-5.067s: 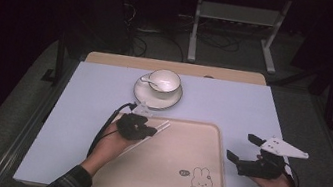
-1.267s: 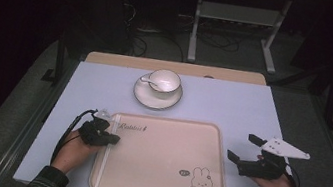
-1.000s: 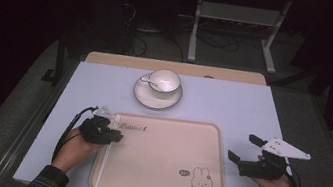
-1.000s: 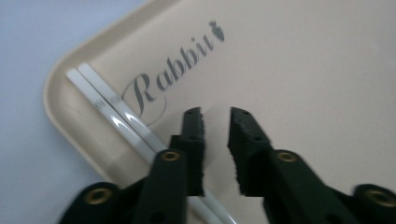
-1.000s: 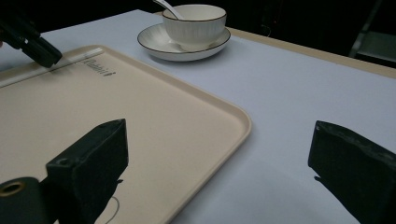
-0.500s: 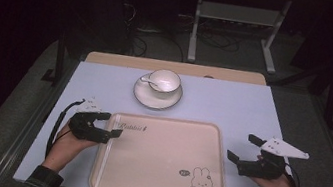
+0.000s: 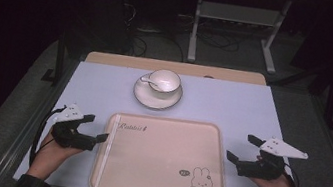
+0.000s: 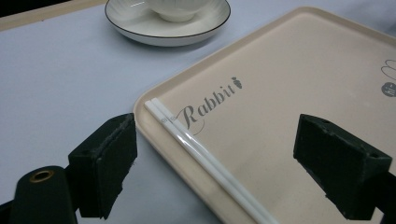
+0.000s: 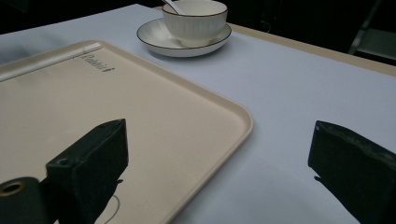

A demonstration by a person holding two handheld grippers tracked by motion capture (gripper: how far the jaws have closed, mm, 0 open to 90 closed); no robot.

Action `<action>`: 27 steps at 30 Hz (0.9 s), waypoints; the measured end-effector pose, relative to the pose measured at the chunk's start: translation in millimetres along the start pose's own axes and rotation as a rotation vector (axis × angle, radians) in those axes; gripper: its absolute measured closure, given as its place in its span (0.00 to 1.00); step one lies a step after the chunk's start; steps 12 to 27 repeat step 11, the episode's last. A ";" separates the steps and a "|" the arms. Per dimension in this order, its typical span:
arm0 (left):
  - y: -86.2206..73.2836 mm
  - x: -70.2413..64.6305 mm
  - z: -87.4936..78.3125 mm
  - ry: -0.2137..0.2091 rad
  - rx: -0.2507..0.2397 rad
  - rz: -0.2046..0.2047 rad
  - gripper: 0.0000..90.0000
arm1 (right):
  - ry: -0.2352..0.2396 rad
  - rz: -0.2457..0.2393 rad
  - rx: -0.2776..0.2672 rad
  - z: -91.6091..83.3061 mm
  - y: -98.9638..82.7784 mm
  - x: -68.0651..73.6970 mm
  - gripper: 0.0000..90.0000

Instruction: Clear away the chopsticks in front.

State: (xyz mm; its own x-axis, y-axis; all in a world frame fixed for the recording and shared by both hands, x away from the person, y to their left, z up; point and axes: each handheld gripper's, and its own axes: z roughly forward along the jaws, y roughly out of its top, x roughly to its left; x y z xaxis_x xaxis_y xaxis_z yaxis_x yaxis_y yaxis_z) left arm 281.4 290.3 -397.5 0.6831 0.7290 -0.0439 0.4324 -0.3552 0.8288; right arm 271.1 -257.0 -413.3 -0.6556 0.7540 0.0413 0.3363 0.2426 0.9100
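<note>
Where tray lies, pale table, dark room

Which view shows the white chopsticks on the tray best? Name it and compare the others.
The left gripper view: the chopsticks lie close and sharp as two separate sticks along the tray edge. The high view shows them as a thin pale line. The right gripper view shows them far off, at the tray's far edge.

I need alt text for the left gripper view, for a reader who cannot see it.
Two white chopsticks lie along the left edge of a beige tray, between the open left gripper's black jaws and untouched by them. Beyond, a cup stands on a saucer on the table.
</note>
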 end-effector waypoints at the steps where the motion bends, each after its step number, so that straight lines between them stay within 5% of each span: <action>1: -0.8 0.4 -0.2 0.004 0.001 -0.005 0.14 | 0.000 0.003 0.003 0.3 -0.1 0.1 0.05; 27: -2.5 4.5 3.5 0.007 0.016 -0.002 0.14 | -0.004 0.007 0.009 0.5 -1.3 -1.9 0.05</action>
